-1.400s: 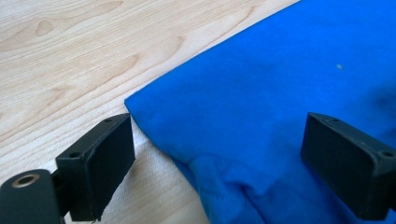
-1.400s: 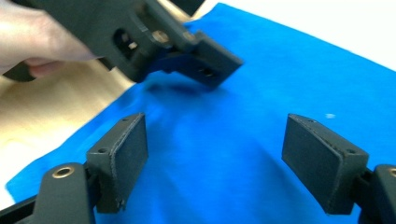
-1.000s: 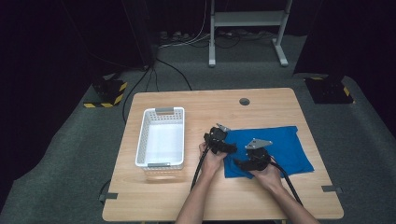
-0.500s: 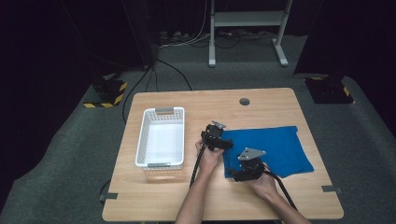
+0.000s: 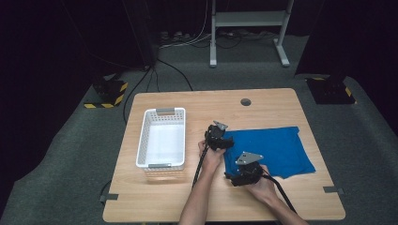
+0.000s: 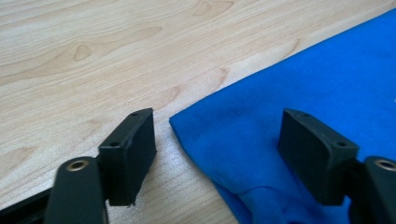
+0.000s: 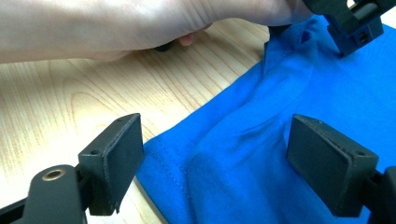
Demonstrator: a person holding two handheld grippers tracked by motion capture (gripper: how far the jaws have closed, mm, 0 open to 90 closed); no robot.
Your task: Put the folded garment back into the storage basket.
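Pale wooden counter (image 5: pixel 187 197) carries a blue T-shirt (image 5: pixel 277 147) spread flat on its right half, and both tools sit at the garment's left edge. Nearer, the right tool (image 7: pixel 212 161) stands open astride the hem, its jaws having just been widening; farther, the left tool (image 6: pixel 219 149) straddles a corner, having just been narrowing without yet pinching. I judge this the grasping step: next both must clamp cloth, perhaps towards the white basket (image 5: pixel 162 140).

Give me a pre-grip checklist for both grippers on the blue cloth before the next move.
1. Left gripper straddles the blue cloth corner, jaws just closing, pads not yet pressing: ok.
2. Right gripper open over the cloth's near edge, one jaw over wood, one over fabric: ok.
3. Cloth lies mostly flat on the table, slightly rumpled at the grippers: ok.
4. White basket apart from the cloth: ok.
5. Whether each jaw catches one layer or more: cannot tell.
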